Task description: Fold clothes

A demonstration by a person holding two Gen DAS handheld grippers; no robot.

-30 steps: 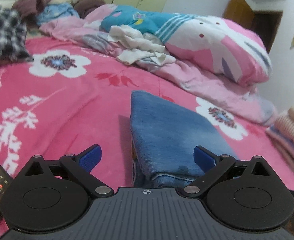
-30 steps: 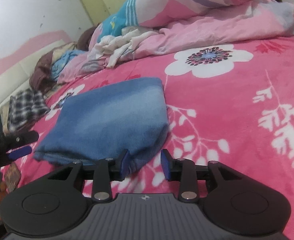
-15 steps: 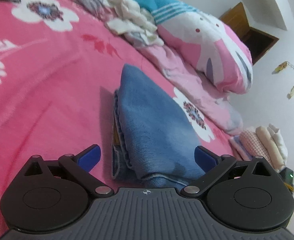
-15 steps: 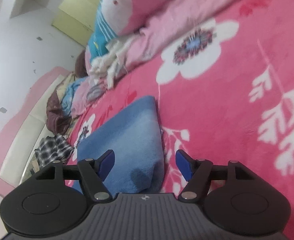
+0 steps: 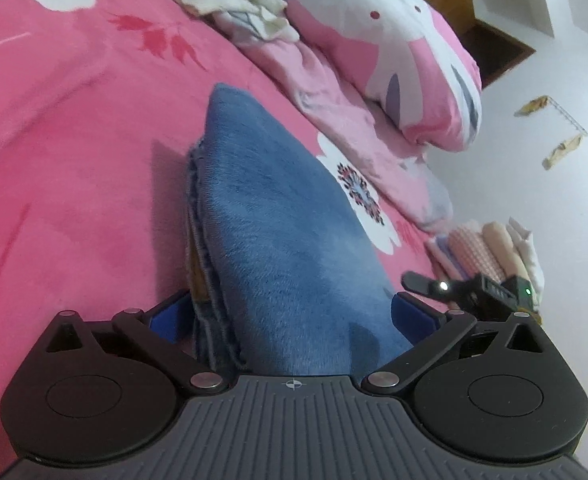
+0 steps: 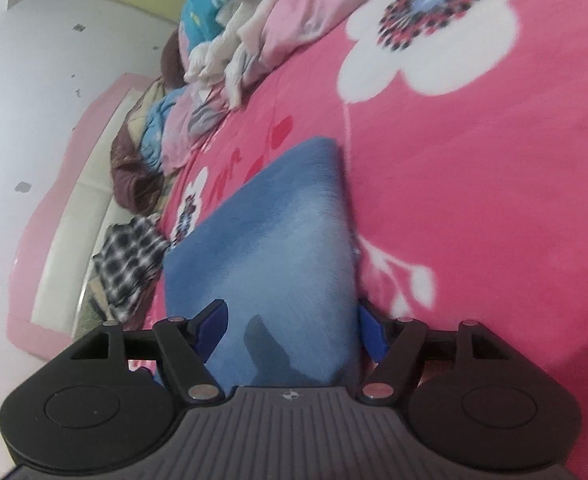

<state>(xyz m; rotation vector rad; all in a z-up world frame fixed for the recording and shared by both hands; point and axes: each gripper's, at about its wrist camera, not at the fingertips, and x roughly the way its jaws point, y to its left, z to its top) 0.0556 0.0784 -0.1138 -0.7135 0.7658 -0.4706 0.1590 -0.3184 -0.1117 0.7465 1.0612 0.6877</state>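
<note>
Folded blue jeans [image 5: 285, 220] lie on the pink flowered bedspread [image 5: 73, 140]. My left gripper [image 5: 289, 312] is open wide and low at their near end, with the denim stack between its jaws. The left fingertip [image 5: 169, 316] sits beside the layered edge; the other rests by the right side. In the right wrist view the same jeans [image 6: 285, 240] fill the gap of my right gripper [image 6: 289, 328]. Its jaws are opening, one pad over the denim and one at its right edge, neither squeezing it.
A stack of folded clothes [image 5: 490, 248] lies at the bed's far right, with a black device with a green light [image 5: 490, 290] in front of it. A pink duvet [image 5: 394, 60] and loose garments [image 6: 213, 60] line the back. A checked garment [image 6: 129, 256] lies by the headboard [image 6: 65, 240].
Both grippers have come closer and lower onto the jeans and rolled. The right jaws went from narrow beside the jeans to wide around their end. The left jaws stayed wide.
</note>
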